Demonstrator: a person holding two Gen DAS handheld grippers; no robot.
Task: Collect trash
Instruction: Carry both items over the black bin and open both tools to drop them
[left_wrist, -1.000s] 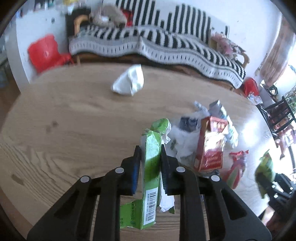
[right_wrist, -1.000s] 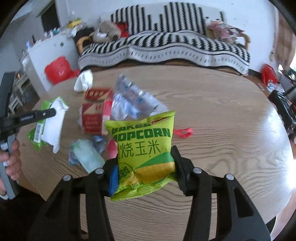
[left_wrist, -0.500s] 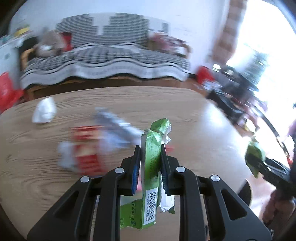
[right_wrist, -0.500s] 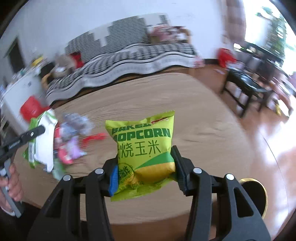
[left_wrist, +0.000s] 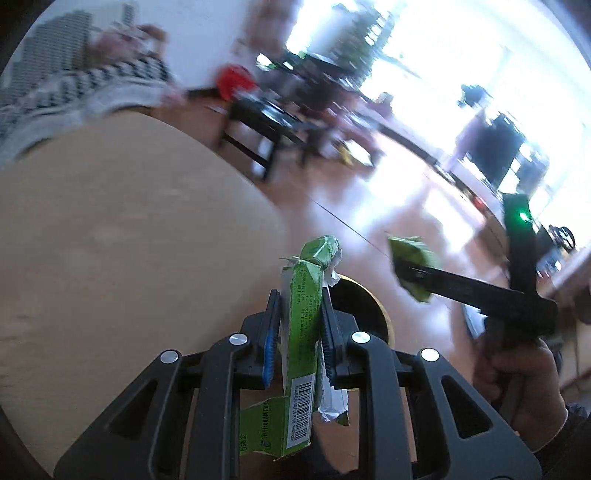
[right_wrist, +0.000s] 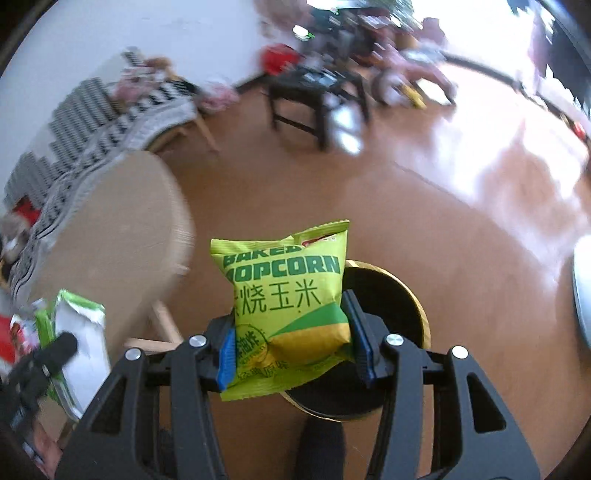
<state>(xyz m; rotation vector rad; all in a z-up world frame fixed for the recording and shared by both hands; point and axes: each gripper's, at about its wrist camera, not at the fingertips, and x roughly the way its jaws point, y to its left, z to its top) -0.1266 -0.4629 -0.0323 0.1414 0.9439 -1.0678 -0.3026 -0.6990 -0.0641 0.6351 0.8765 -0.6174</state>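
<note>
We're pinching a flattened green carton (left_wrist: 301, 332) in our left gripper (left_wrist: 300, 334), squeezing a puffy, glossy popcorn bag (right_wrist: 288, 302) in our right gripper (right_wrist: 293, 349).

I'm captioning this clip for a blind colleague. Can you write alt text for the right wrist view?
The right gripper holds a yellow-green popcorn bag in its jaws above a black bin with a gold rim on the wood floor. At left are the table edge and the left gripper's green carton; the background is blurred.

Our left gripper (left_wrist: 300, 328) and right gripper (right_wrist: 293, 341): matte black frames, silver screws, blue finger pads (right_wrist: 226, 350); bare-skinned right hand (left_wrist: 517, 384).
</note>
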